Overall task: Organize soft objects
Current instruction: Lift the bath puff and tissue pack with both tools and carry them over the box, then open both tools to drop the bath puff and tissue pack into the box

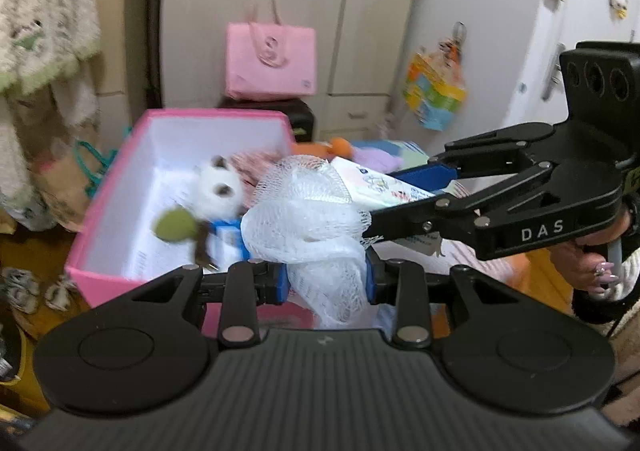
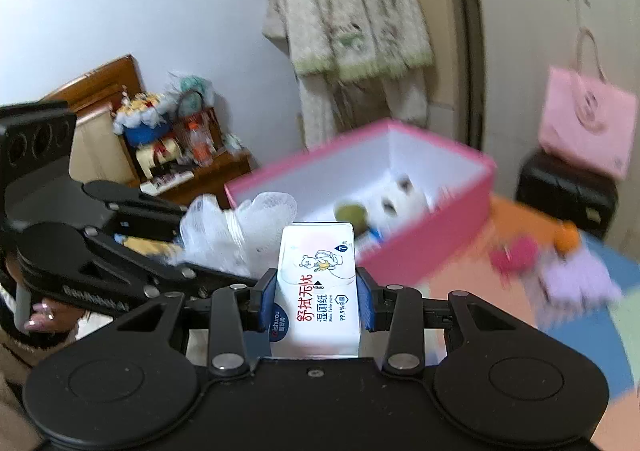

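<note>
Tongs on the left (image 1: 326,277) are pinching a white mesh bath pouf (image 1: 312,219), its netting bulging above and below the blue pads; the right tongs (image 2: 318,301) are clamping a pack of wet wipes (image 2: 316,283) flat between theirs. Both loads are hanging just short of the pink box (image 1: 120,175), near its closest rim, where a white plush toy (image 1: 218,189) and a green ball (image 1: 176,229) are already lying against the near wall. The two tools are crowding each other, the right one crossing just above the pouf.

Judging by this, the wipes are going in first: the right hand should be clearing the rim, lowering toward the bare far end of the box, and only then spreading. The pouf is springy and may be snagging on a pad, so the left should be waiting aside, then releasing low. Other soft things are lying on the floor mat (image 2: 480,291) beyond the box.
</note>
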The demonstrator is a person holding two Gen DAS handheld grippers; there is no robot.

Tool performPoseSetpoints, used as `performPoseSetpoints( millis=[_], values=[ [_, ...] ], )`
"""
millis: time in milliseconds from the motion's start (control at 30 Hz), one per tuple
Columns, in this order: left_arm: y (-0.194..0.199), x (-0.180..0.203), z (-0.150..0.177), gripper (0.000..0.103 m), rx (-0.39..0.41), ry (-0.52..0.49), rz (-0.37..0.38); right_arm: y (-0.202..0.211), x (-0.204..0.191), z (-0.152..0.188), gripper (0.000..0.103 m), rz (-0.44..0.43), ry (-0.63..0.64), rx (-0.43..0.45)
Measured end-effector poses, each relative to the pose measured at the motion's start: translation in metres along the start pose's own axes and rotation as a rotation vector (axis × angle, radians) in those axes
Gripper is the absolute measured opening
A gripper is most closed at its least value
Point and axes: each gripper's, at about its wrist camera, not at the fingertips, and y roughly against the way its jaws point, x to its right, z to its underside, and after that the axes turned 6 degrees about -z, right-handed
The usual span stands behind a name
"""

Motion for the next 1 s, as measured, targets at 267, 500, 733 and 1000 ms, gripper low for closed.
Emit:
performPoseSetpoints(
  millis=[267,500,733,1000],
  values=[
    [-0.026,-0.052,-0.021,0.032,-0.013,0.029,-0.082,-0.058,0.025,-0.047,0.045,-0.076,-0.022,-0.008],
    [-0.07,-0.083,-0.023,0.032,-0.109,0.042,-0.111,-0.112,0.052,-0.053,0.045,-0.099,-0.111,-0.086],
    [-0.096,-0.095,-0.02,0.032,-0.191,-0.004,-0.156,-0.15,0.07,-0.05,0.045,-0.092,-0.193,-0.161],
    [-0.105,-0.096,-0.016,0.036,-0.228,-0.02,-0.198,-0.174,0.079,-0.047,0.046,-0.095,-0.258,-0.191]
  ],
)
